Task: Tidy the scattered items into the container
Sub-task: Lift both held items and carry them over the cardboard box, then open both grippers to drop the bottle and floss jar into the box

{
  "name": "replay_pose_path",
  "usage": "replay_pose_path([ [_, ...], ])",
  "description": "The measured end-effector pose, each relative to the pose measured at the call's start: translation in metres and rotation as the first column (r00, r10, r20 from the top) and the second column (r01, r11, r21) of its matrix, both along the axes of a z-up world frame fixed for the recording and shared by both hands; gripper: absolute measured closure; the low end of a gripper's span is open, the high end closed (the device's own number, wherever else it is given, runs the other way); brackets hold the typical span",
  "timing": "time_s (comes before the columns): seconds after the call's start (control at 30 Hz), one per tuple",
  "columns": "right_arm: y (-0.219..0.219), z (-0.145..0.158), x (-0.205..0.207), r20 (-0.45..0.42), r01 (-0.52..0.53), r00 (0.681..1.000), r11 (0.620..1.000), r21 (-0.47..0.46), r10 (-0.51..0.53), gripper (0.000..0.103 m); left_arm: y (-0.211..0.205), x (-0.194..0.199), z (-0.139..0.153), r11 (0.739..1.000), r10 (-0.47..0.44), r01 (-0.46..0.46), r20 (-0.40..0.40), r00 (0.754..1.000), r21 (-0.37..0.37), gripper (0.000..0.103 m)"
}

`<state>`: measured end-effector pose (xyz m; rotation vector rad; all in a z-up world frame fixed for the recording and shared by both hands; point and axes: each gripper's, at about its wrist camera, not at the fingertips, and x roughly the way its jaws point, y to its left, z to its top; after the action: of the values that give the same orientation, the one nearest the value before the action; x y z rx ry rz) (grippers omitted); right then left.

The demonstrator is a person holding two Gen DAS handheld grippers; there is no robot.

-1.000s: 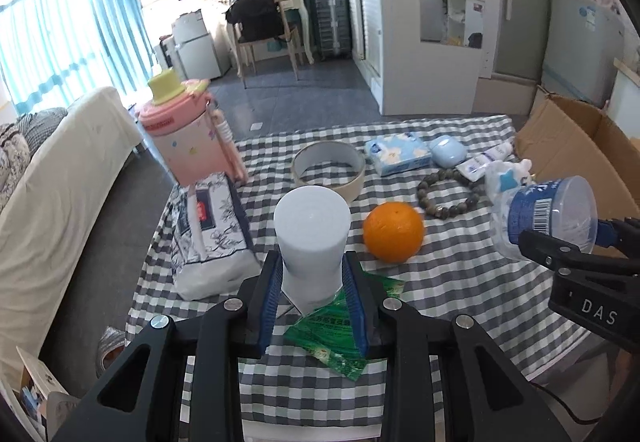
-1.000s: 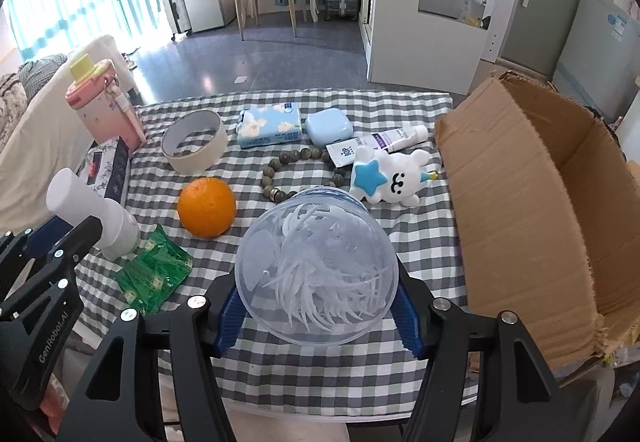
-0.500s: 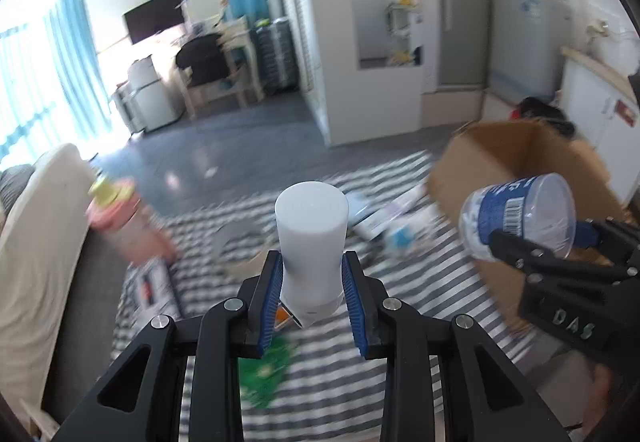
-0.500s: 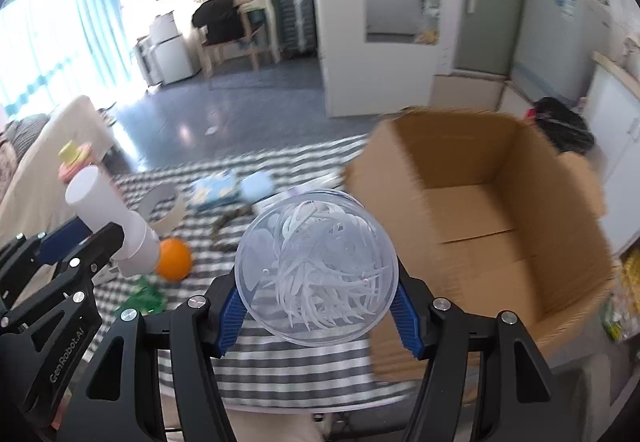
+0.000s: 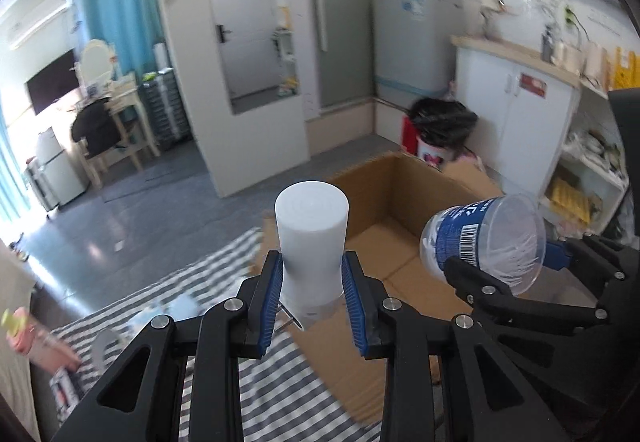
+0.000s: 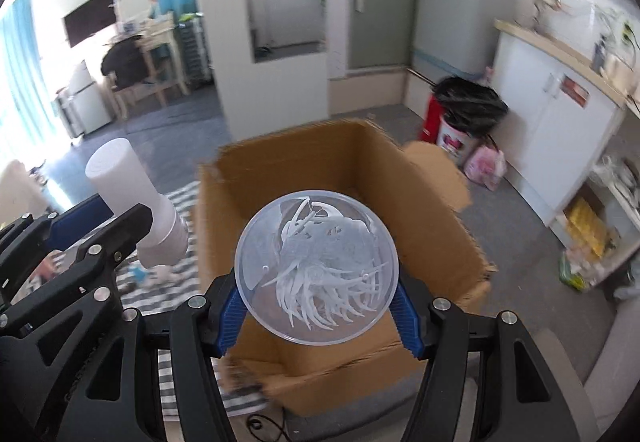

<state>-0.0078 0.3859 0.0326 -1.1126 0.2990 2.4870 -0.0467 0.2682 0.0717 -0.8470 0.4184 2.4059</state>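
My left gripper (image 5: 312,278) is shut on a white cylindrical bottle (image 5: 312,238), held upright in the air at the near left edge of the open cardboard box (image 5: 384,202). My right gripper (image 6: 316,306) is shut on a clear round plastic jar (image 6: 316,266) of white picks with a blue label (image 5: 460,230), hanging over the box (image 6: 420,210). In the right wrist view the left gripper (image 6: 132,230) with the white bottle (image 6: 128,186) is at the left, beside the box's left wall.
The checked tablecloth (image 5: 224,282) lies left of the box, with blurred small items and a pink bottle (image 5: 28,338) at the far left. Behind the box stand a black-bagged bin (image 6: 464,114), white cabinets (image 6: 552,118) and a fridge (image 5: 416,42).
Both grippers have lifted off the table and swung right, each still holding its item. The box has come from the right edge to the middle of both views, and the table items have slid left.
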Motion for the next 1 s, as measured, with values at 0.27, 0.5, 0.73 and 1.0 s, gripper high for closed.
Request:
replay_pose_path([
  [0.27, 0.052, -0.058, -0.013, 0.148, 0.113, 0.984, 0.992, -0.058, -0.104, 0.042, 0.068, -0.028, -0.055, 0.993, -0.097, 0.103, 0.089, 0.991, -0.063, 0.072],
  [0.5, 0.077, -0.073, -0.017, 0.197, 0.181, 0.966, 0.982, -0.050, -0.168, 0.041, 0.080, -0.041, -0.073, 0.993, -0.078, 0.088, 0.112, 0.991, -0.079, 0.036],
  [0.73, 0.078, -0.068, -0.021, 0.193, 0.198, 0.964, 0.978, -0.060, -0.183, 0.031, 0.067, -0.049, -0.067, 0.997, -0.062, 0.066, 0.099, 0.993, -0.038, 0.019],
  [1.0, 0.057, -0.053, -0.021, 0.156, 0.169, 0.975, 0.984, -0.061, -0.158, 0.031, 0.040, -0.049, -0.056, 0.999, -0.025, 0.028, 0.085, 0.996, -0.027, 0.018],
])
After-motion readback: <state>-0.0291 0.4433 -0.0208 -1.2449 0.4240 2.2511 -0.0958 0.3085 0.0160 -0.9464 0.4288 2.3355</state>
